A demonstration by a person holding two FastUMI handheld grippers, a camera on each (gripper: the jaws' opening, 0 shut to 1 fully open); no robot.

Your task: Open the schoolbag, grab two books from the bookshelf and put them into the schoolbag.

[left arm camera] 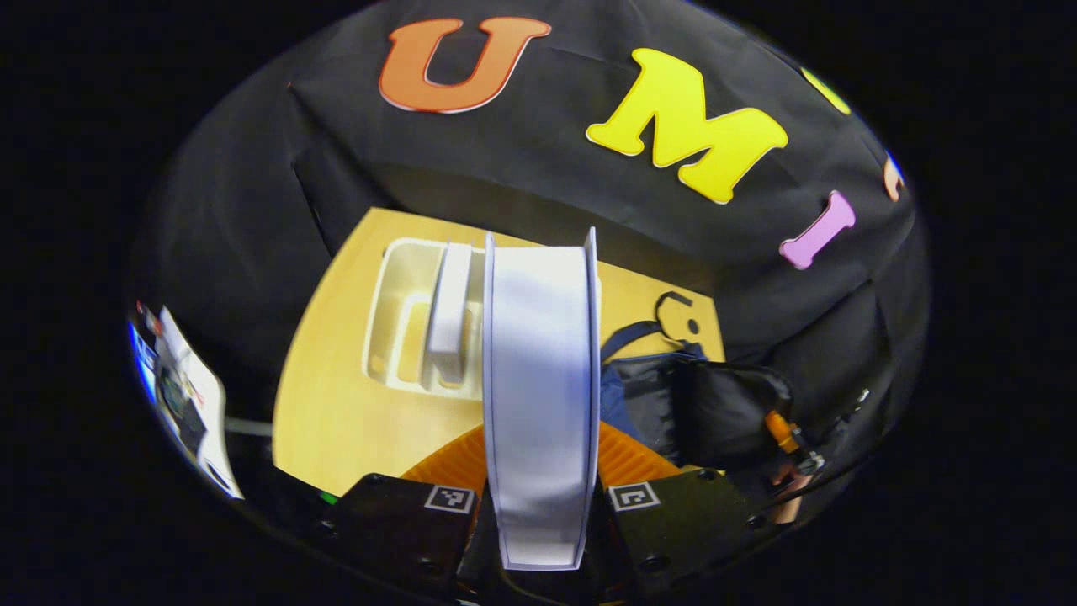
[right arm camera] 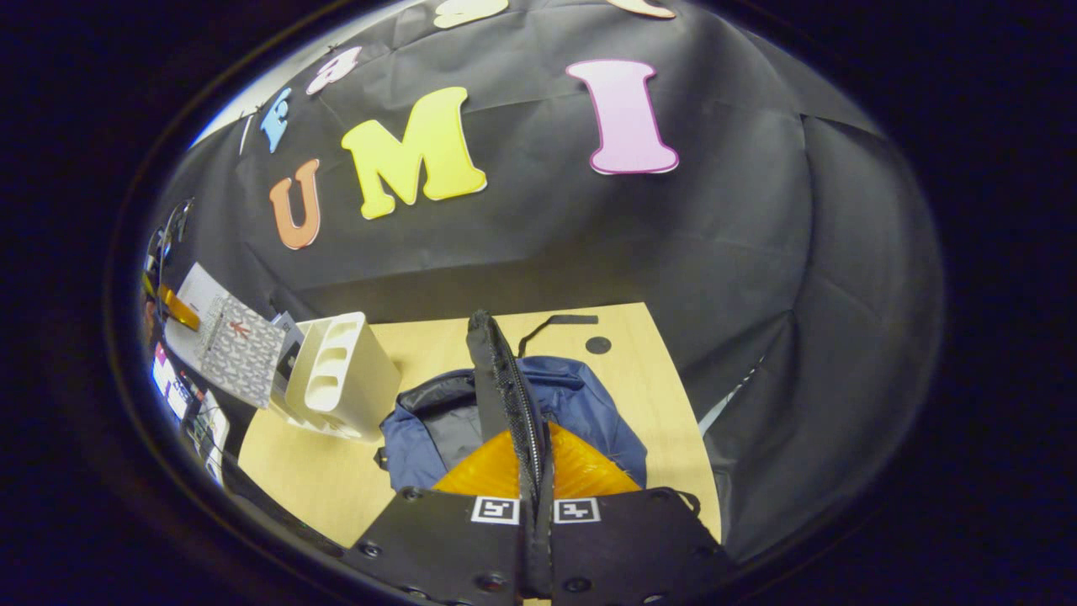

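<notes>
A: Which way does the schoolbag (left arm camera: 673, 396) lie from the book (left arm camera: 538, 404)?

B: In the left gripper view the left claw (left arm camera: 538, 505) is clenched on a thick white book, both fingers pressing its covers, page edges facing the camera. The book's long axis runs straight out from the claw. The bag lies to the right of the book and a little beyond it, on the wooden surface (left arm camera: 336, 404).

A: And the mouth of the bag?

B: The right claw (right arm camera: 535, 513) is pinched shut on the zippered flap (right arm camera: 505, 396) of the bag and holds it lifted. In the right gripper view the dark grey lining shows to the left of that flap, so the bag is open on the side facing the bookshelf.

A: So which hand is nearer?

B: The right one is at the bag itself; the left one, with the book, is over the surface between the bookshelf (left arm camera: 412, 320) and the bag. My reading is that the book has to travel rightward and go in along its narrow side, beside the lifted flap.

A: How does the bag look?

B: Blue fabric, soft and slumped, with a black strap trailing behind it. The cream bookshelf, just beside it, carries another white book (left arm camera: 450, 311), upright in a slot.
</notes>
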